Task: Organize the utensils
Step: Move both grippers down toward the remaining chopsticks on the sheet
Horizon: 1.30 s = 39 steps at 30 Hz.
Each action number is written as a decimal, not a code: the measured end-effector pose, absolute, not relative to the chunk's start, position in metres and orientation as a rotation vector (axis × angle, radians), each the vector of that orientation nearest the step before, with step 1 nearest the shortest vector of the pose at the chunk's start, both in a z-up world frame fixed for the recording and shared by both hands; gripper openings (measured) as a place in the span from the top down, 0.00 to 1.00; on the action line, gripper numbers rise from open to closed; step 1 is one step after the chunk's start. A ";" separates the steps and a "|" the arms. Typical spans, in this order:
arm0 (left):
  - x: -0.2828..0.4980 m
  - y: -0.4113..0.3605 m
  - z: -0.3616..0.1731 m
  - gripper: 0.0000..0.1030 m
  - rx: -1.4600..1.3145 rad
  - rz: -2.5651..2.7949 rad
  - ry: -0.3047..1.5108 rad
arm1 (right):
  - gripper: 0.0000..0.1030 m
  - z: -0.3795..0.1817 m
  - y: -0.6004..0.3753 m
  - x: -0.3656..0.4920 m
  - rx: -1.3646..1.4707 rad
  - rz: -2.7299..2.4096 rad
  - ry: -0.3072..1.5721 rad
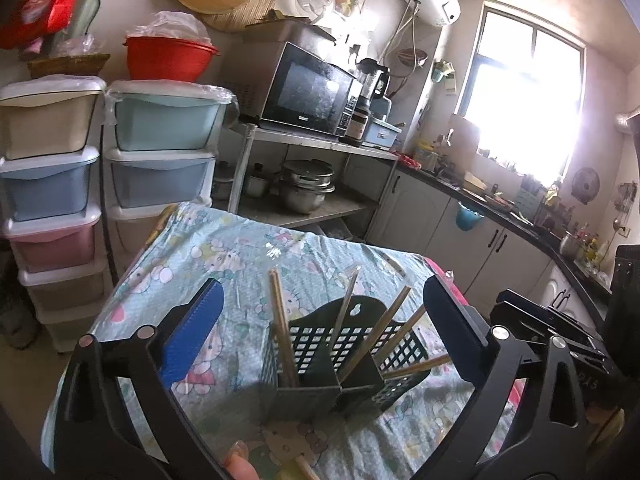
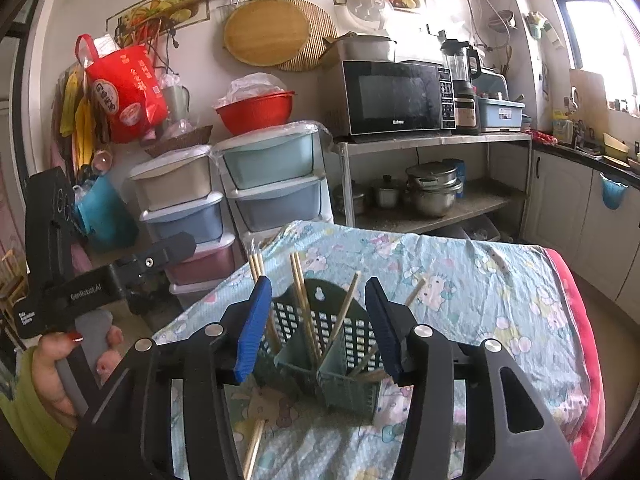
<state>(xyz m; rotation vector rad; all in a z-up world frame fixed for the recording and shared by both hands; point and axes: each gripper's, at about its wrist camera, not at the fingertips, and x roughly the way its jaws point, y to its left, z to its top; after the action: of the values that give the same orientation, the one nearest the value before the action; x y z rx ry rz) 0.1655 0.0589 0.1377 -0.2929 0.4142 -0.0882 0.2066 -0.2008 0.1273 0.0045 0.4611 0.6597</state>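
Dark green perforated plastic utensil holder (image 1: 344, 344) upright on counter draped in pale blue cartoon-print cloth (image 1: 224, 264), near front edge. Wooden chopsticks (image 1: 280, 320) lean inside its compartments; one loose chopstick (image 2: 253, 452) lies on cloth in front. Left gripper (image 1: 320, 320) jaws spread wide, released, nothing pressed between pads. Right gripper (image 2: 316, 320) jaws part-open either side of holder, not touching. Person's hand (image 2: 60, 364) grips left gripper handle.
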 end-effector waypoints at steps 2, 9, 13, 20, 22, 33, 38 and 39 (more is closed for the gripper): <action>0.162 0.059 0.136 0.11 -0.300 -0.089 0.420 | 0.54 0.125 -0.202 0.203 0.002 0.659 0.466; 0.149 0.060 0.127 0.11 -0.308 -0.083 0.434 | 0.53 0.121 -0.208 0.189 -0.004 0.658 0.471; 0.144 0.059 0.122 0.11 -0.302 -0.077 0.448 | 0.53 0.117 -0.212 0.181 -0.011 0.655 0.477; 0.134 0.061 0.110 0.11 -0.308 -0.062 0.476 | 0.53 0.103 -0.220 0.170 -0.020 0.641 0.509; 0.131 0.063 0.105 0.11 -0.312 -0.058 0.488 | 0.53 0.097 -0.223 0.169 -0.019 0.635 0.524; 0.120 0.069 0.079 0.11 -0.342 -0.034 0.556 | 0.53 0.065 -0.242 0.166 -0.012 0.582 0.609; 0.116 0.067 0.066 0.11 -0.341 -0.039 0.590 | 0.53 0.051 -0.247 0.164 -0.009 0.568 0.643; 0.116 0.066 0.064 0.11 -0.342 -0.041 0.595 | 0.53 0.048 -0.248 0.164 -0.008 0.567 0.650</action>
<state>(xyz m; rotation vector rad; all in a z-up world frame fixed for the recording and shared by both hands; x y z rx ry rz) 0.1156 0.0662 0.0637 -0.3419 0.5952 -0.0406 0.1635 -0.2477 0.0484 -0.0083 0.6502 0.5670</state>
